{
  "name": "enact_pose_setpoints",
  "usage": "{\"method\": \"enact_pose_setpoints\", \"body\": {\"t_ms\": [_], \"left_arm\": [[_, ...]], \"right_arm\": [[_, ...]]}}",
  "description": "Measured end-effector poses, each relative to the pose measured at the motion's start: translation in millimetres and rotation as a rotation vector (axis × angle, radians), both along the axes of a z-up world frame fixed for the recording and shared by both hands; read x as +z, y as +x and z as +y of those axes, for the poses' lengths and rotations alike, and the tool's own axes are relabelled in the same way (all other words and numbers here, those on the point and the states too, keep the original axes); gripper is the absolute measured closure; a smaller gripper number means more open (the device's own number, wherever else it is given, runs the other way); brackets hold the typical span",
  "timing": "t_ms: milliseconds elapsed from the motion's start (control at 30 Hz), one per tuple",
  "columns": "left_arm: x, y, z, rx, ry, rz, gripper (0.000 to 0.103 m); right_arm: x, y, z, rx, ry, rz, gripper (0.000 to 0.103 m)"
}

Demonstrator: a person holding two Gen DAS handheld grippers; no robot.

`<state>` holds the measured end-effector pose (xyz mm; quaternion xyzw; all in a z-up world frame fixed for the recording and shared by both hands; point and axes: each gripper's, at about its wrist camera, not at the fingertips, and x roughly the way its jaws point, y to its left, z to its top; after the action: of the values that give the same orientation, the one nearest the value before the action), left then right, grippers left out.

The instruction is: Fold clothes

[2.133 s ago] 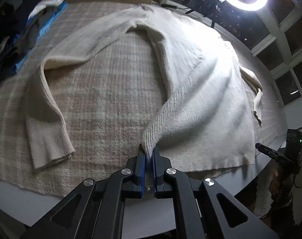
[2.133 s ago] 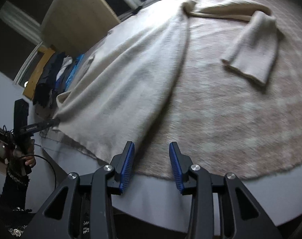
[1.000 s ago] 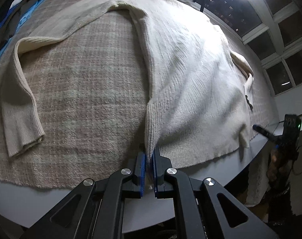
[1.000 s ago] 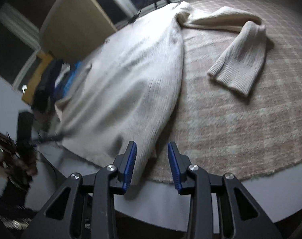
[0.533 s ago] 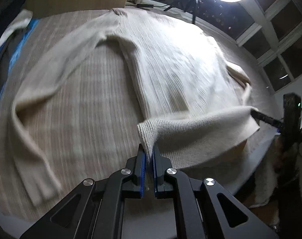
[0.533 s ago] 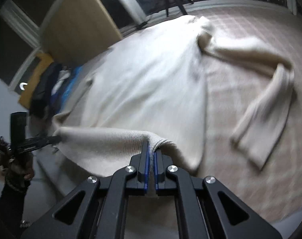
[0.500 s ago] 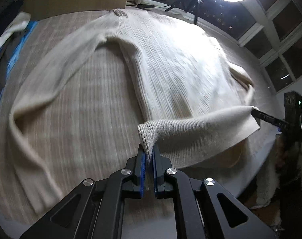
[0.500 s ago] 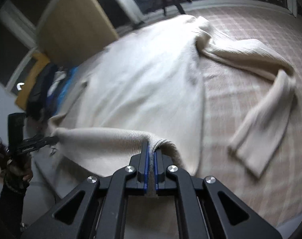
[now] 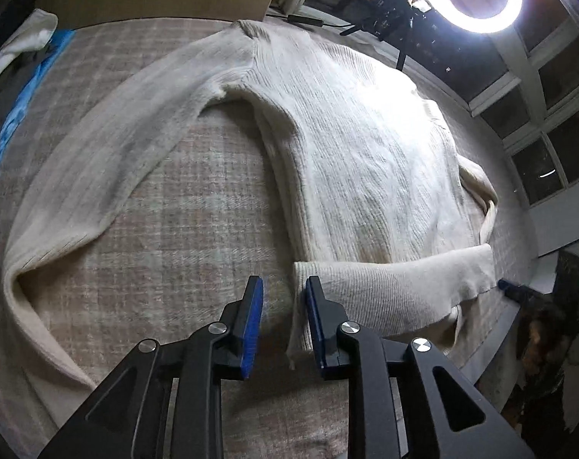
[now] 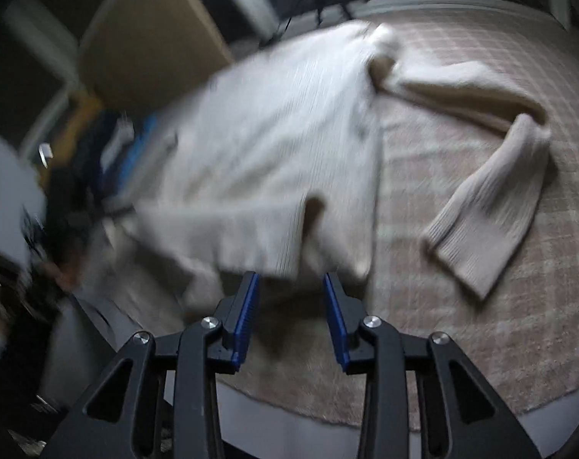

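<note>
Cream ribbed-knit sweater (image 9: 366,160) hem, released by both gaping grippers (left (image 9: 283,321), right (image 10: 291,315)), could be unrolled by springy knit.

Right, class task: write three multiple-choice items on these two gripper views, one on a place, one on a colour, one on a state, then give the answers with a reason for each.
1. Where does the sweater's folded hem band lie?
A. Across the lower body, on the side near the grippers
B. Over the collar
C. On the floor

2. What colour are the gripper fingers' pads?
A. Red
B. Blue
C. Green

3. How do the left gripper and right gripper stand?
A. Both shut on cloth
B. One open, one shut
C. Both open, holding nothing

Answers:
1 A, the ribbed band lies turned up over the body just ahead of the grippers.
2 B, blue strips line each finger.
3 C, a clear gap shows between each pair of fingers.
</note>
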<state>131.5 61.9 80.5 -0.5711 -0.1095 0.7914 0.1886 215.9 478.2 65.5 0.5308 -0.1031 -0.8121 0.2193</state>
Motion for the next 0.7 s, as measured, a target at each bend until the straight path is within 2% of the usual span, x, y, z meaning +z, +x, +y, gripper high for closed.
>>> {"method": "enact_pose_setpoints", "body": {"t_ms": [100, 233, 333, 533, 667, 700], "left_arm": [[-0.7, 4.8, -1.6, -0.004, 0.006, 0.000, 0.083], [1.1, 9.2, -5.9, -0.018, 0.003, -0.004, 0.083], [4.6, 17.3, -8.2, -0.029, 0.003, 0.005, 0.083], [11.7, 40.3, -20.7, -0.040, 0.019, 0.018, 0.080], [9.6, 52.4, -23.3, -0.056, 0.011, 0.012, 0.080], [9.2, 55.6, -22.5, -0.066, 0.002, 0.016, 0.080]], "right_arm": [[-14.7, -13.0, -28.1, 0.052, 0.087, -0.019, 0.069], [0.7, -51.4, -23.7, -0.044, 0.038, 0.039, 0.069], [2.7, -73.5, -19.1, -0.033, 0.101, 0.011, 0.069], [-5.4, -57.4, -22.4, -0.007, 0.076, -0.043, 0.069], [-12.3, -60.4, -34.1, -0.030, 0.047, -0.087, 0.069], [-13.3, -63.6, -37.7, -0.034, 0.042, -0.087, 0.065]]}}
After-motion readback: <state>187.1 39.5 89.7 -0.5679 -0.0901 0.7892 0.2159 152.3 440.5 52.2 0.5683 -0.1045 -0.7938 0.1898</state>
